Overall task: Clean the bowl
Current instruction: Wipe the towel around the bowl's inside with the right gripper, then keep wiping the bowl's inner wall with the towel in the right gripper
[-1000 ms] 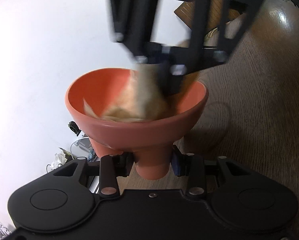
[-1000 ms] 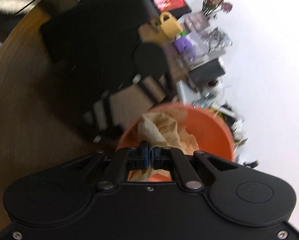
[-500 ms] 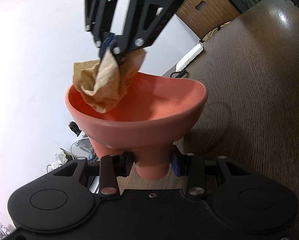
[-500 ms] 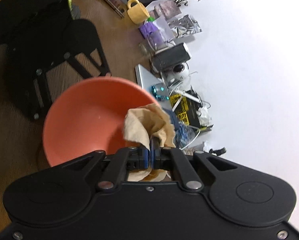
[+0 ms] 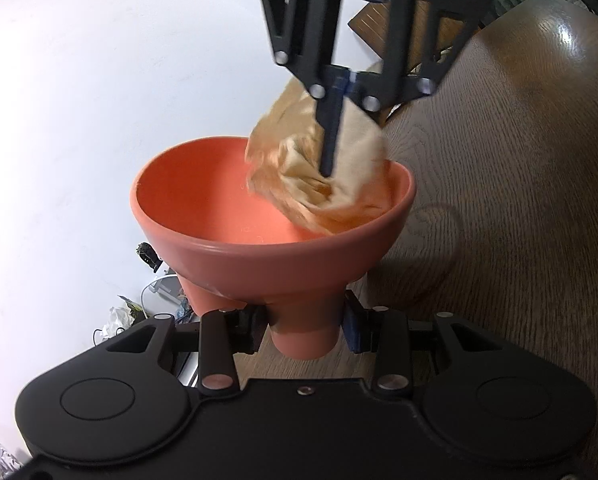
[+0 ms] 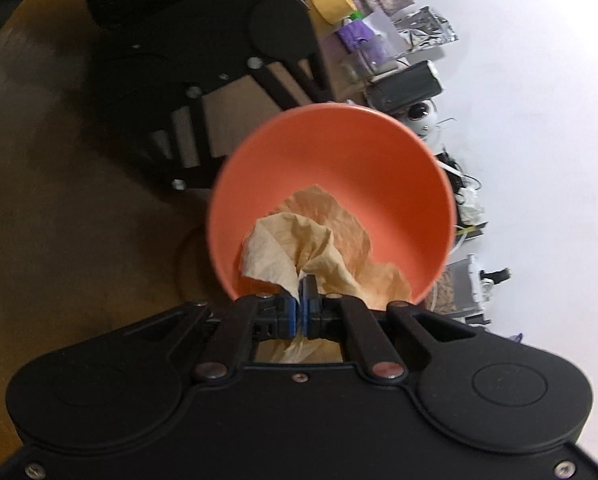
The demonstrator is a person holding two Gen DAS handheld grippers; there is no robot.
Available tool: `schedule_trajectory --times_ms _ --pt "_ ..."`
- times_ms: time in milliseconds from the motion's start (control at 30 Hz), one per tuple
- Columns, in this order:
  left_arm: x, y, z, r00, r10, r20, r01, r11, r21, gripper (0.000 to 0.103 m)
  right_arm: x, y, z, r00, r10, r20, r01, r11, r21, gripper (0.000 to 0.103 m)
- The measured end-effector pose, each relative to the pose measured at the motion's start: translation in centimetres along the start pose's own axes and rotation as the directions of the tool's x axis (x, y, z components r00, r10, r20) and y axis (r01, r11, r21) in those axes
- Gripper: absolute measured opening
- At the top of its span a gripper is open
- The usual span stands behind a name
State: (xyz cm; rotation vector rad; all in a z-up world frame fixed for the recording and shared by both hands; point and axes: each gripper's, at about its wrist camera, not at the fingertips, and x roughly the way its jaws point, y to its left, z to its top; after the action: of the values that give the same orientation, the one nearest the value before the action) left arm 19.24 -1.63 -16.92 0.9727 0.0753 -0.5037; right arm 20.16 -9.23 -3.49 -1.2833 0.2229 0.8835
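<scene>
An orange footed bowl is held up above the table, with my left gripper shut on its round foot. A crumpled tan paper towel presses against the bowl's inner wall on its right side. My right gripper comes down from above and is shut on the towel. In the right wrist view the bowl opens toward the camera, and the towel bunches at its near rim, pinched between the blue pads of my right gripper.
A dark wooden table lies below and to the right. A yellow mug, a purple item, a foil bag and a small white camera crowd the table's wall side. A white wall stands behind.
Half a second ago the right gripper held the towel above the bowl's left rim. It has since swung across and down, and the towel now rubs the bowl's right inner side. The bowl stays put.
</scene>
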Motion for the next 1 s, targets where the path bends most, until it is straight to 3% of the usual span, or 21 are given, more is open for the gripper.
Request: schedule_trajectory --times_ms 300,533,800,1000 --pt "0.9 0.7 -0.4 1.000 -0.008 -0.004 0.008 1.000 -0.008 0.037 0.3 0.6 4.0 0.997 0.082 0.007 -0.081 0.995 -0.062 0.003" --pt "1.5 1.3 -0.7 1.000 0.005 0.003 -0.005 1.000 0.004 0.037 0.7 -1.4 7.3 0.999 0.030 -0.021 -0.033 0.984 -0.172 0.003" --pt "2.6 2.8 -1.2 1.000 -0.003 0.001 0.003 1.000 -0.003 0.037 1.9 -3.8 5.0 0.982 -0.046 -0.182 0.013 0.984 -0.180 0.003" --pt "3.4 3.7 -1.6 1.000 -0.002 0.005 0.002 1.000 0.001 0.037 1.5 -2.7 2.6 0.965 -0.036 -0.260 -0.007 0.987 -0.159 0.003"
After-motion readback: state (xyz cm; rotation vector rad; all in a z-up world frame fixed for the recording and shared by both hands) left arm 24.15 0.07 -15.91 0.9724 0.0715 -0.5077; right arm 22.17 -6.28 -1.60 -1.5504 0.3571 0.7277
